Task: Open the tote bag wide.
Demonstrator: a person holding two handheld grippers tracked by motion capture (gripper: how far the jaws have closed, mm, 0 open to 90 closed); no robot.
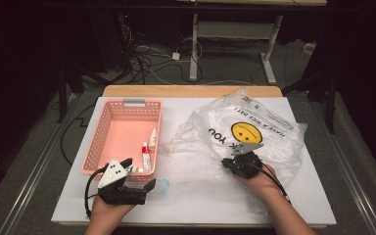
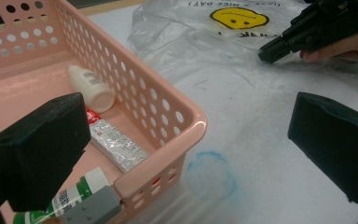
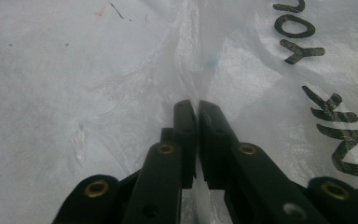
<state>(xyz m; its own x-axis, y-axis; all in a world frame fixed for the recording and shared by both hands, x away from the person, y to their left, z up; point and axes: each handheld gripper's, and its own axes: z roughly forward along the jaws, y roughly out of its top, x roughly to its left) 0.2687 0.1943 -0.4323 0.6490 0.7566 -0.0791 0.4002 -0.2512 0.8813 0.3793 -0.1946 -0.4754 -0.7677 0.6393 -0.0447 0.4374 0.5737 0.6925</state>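
Right tool [image 3: 198, 109] pinching plastic bag [image 3: 186, 60], left tool [image 2: 186, 135] open

green-labelled bottle [image 2: 77, 193] partly hidden behind jaws, bag lettering [image 3: 340, 135] cropped

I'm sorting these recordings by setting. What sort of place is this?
Probably a lab or workshop set up for recording, not a home. A white table stands in a dark room, loose cables run over the floor behind it, and a bare metal desk frame stands further back.
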